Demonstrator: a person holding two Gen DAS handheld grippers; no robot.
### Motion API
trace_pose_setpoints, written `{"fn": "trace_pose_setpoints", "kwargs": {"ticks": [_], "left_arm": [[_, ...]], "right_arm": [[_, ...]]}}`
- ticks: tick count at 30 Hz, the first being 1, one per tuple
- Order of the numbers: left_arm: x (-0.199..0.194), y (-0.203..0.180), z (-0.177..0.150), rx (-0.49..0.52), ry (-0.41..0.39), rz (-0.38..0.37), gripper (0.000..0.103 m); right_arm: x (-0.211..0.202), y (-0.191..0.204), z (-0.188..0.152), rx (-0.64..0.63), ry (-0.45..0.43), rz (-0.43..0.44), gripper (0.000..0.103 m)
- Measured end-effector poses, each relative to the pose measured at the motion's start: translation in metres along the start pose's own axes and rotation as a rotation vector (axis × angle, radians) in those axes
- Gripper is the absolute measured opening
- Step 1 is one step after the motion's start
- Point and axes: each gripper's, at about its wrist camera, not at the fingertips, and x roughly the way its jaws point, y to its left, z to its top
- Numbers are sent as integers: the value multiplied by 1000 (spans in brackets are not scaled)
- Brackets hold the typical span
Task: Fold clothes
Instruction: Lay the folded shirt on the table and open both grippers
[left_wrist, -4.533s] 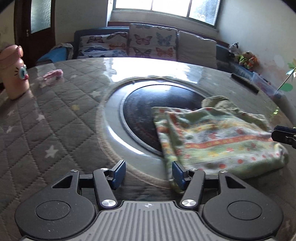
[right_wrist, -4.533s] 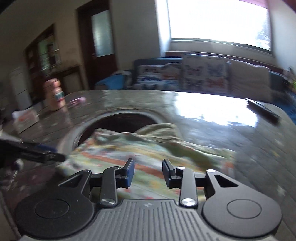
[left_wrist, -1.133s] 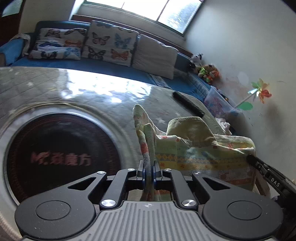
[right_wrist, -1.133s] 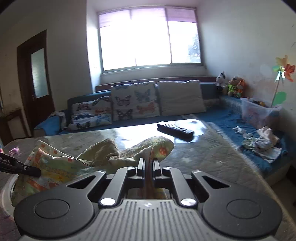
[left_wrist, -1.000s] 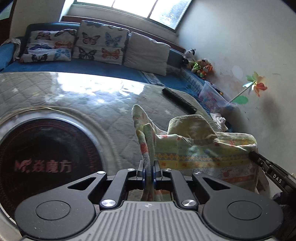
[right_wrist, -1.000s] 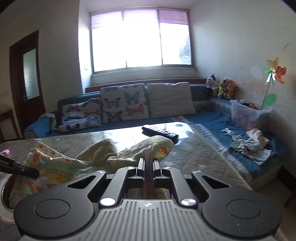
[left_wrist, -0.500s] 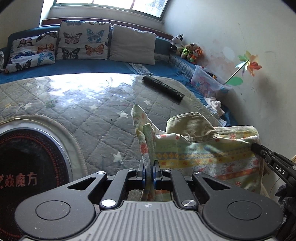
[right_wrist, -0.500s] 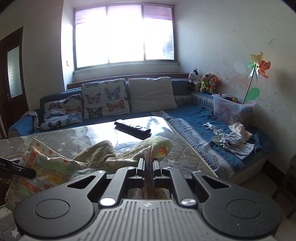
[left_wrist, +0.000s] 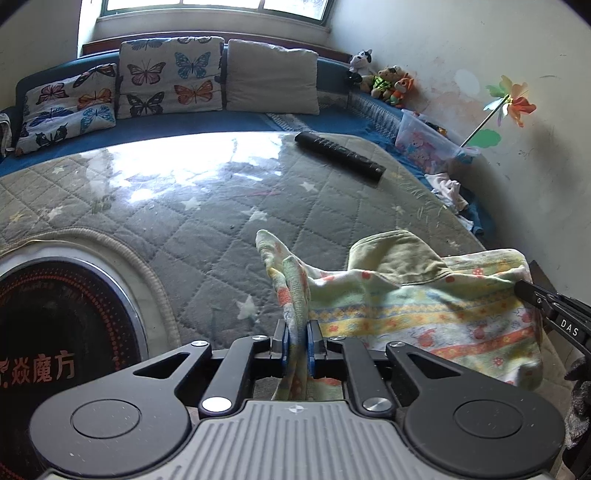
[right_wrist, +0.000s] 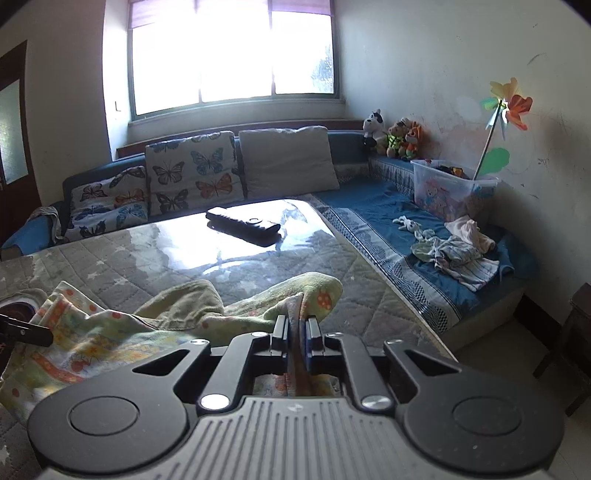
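Observation:
A green and yellow patterned garment (left_wrist: 424, 310) with red dots hangs stretched between my two grippers above the quilted table (left_wrist: 207, 229). My left gripper (left_wrist: 295, 341) is shut on one bunched edge of it. In the right wrist view the same garment (right_wrist: 122, 332) spreads to the left, and my right gripper (right_wrist: 295, 334) is shut on its other edge. The tip of the right gripper shows at the far right of the left wrist view, the left one's tip at the far left of the right wrist view.
A black remote control (left_wrist: 340, 155) lies at the table's far side. A dark round hob plate (left_wrist: 55, 332) is set into the table at left. Behind stands a blue sofa (right_wrist: 388, 206) with butterfly cushions (right_wrist: 192, 173), loose clothes (right_wrist: 454, 254) and a plastic box (right_wrist: 447, 192).
Both grippers went from open over the flat garment to shut on its edges and lifted it. Over the last second they have carried it rightward, away from the hob plate.

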Motion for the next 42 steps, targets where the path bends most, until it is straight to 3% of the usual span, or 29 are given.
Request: {"fn": "trace_pose_setpoints", "kwargs": {"ticks": [5,10,25,29,42], "left_arm": [[3,1,-2,7,10,10,15],[2,0,-4,15,13,22,36],[-9,-6,-17,71,-16,60,66],[-12,-4,-23,86,-18,73,72],[-9,-17,-53,215,-27,108,83]], "right_arm": [[3,-4,-3,8,13,-13,12],[2,-5,-2,6,10,-15,17],[-11,29,-21,-54,45,72,74],[-16,47,-30,-83,58,111,83],[-22,76,-55,-148,68,129,90]]}}
